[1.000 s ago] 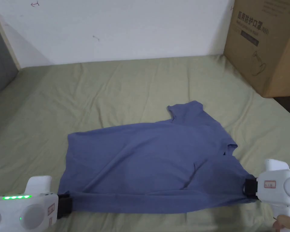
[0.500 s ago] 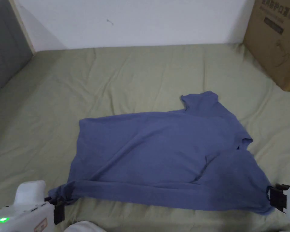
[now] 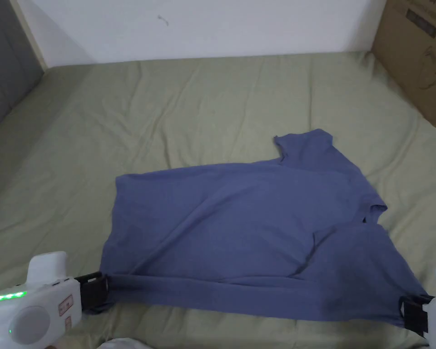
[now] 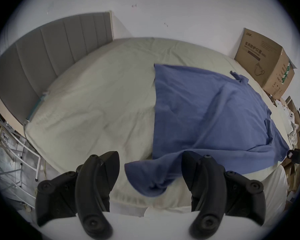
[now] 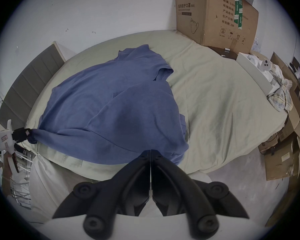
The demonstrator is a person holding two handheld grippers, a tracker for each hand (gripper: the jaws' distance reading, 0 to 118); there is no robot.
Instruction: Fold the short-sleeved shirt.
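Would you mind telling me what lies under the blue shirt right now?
The blue short-sleeved shirt lies spread on the green bedsheet, which shows all around it. Whether anything else lies beneath cannot be seen; the cloth covers it.

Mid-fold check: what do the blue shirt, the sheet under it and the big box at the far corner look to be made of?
Blue shirt: soft matte knit, likely cotton jersey; it drapes limply and creases in soft folds.
Sheet: thin, matte pale-green woven cloth, finely wrinkled; the fibre can't be told.
Box: brown corrugated cardboard, dull finish, with printed faces, dented edges and green tape.
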